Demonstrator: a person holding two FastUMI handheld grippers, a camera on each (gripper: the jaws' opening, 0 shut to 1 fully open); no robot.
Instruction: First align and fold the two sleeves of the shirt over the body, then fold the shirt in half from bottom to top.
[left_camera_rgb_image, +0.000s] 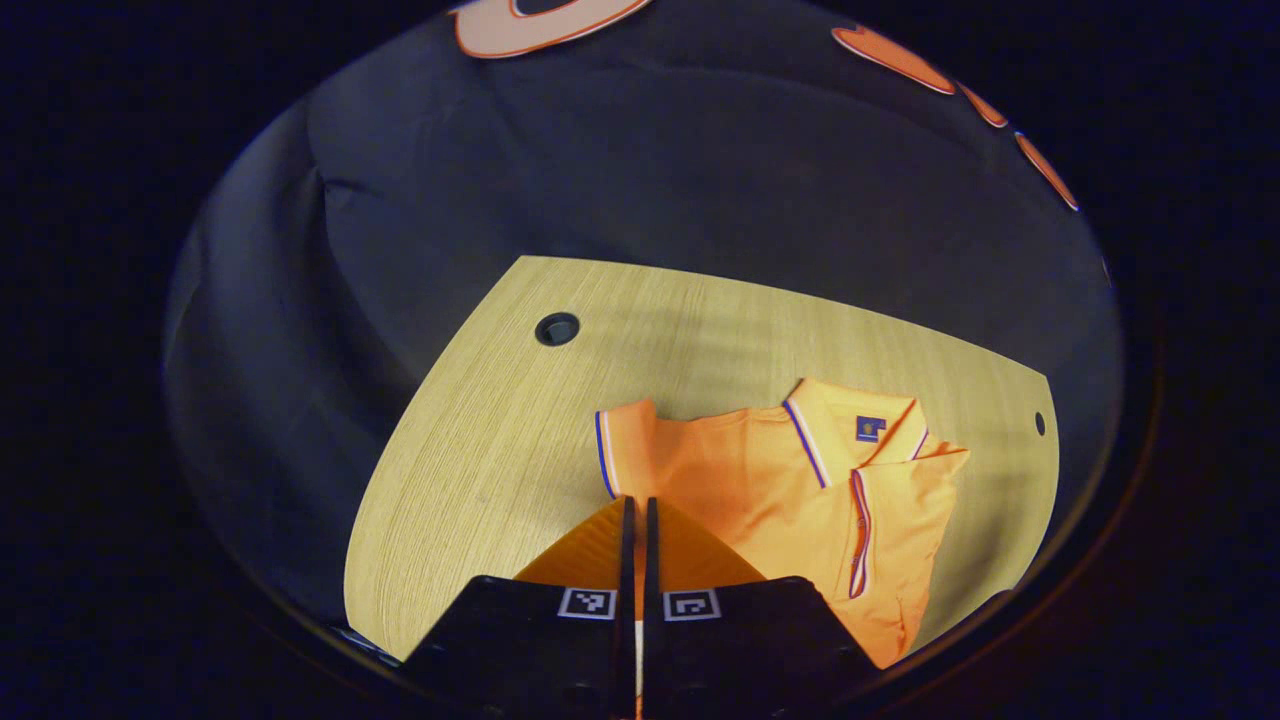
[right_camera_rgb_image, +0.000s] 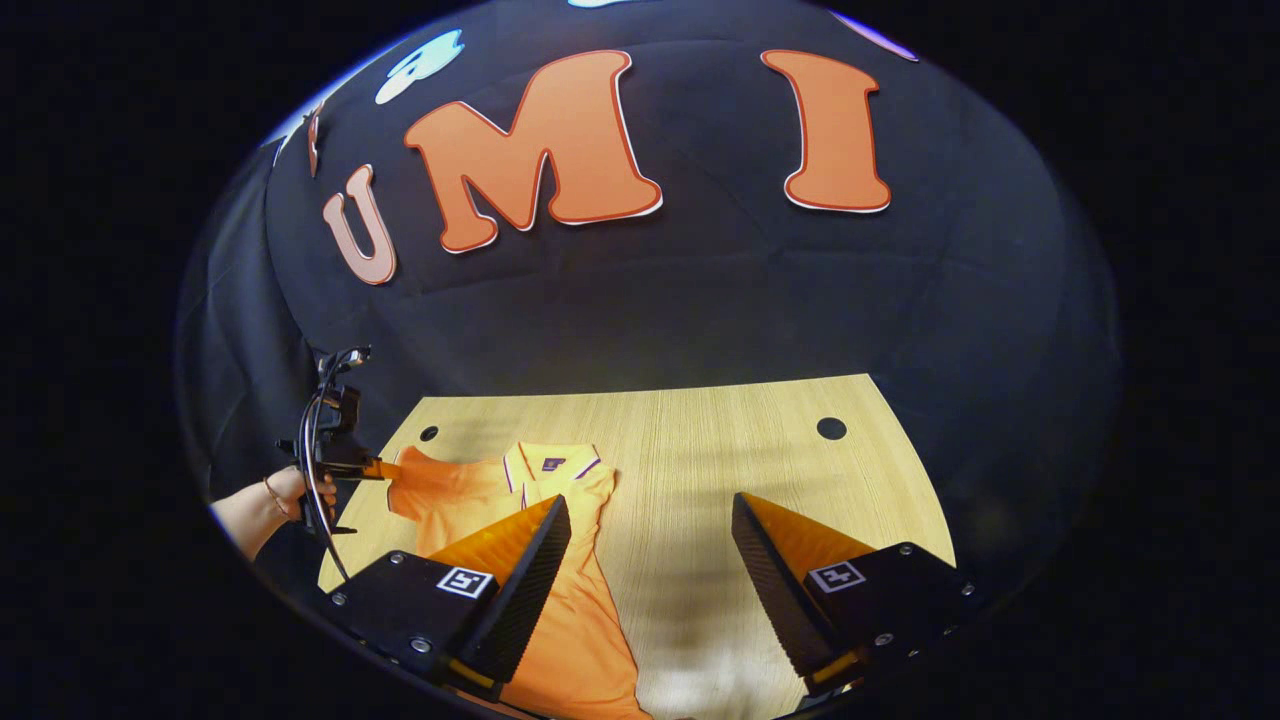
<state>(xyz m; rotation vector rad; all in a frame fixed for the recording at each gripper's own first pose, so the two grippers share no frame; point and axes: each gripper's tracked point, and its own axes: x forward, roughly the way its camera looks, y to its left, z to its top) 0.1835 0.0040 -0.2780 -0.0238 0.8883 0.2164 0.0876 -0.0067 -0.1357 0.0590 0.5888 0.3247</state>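
One orange shirt (left_camera_rgb_image: 760, 480) lying rumpled, collar striped, one sleeve folded.

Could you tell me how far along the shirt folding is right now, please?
One sleeve already looks folded over the shirt. In hand: the left gripper, shut, nears the other sleeve, which is spread on the table. The right gripper hovers open. The bottom-to-top fold remains.

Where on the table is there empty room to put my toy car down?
In the right gripper view, bare wood lies between the orange shirt and the table's far-right round hole. In the left gripper view, wood is free from the sleeve cuff out to the other hole. The shirt's side is crowded.
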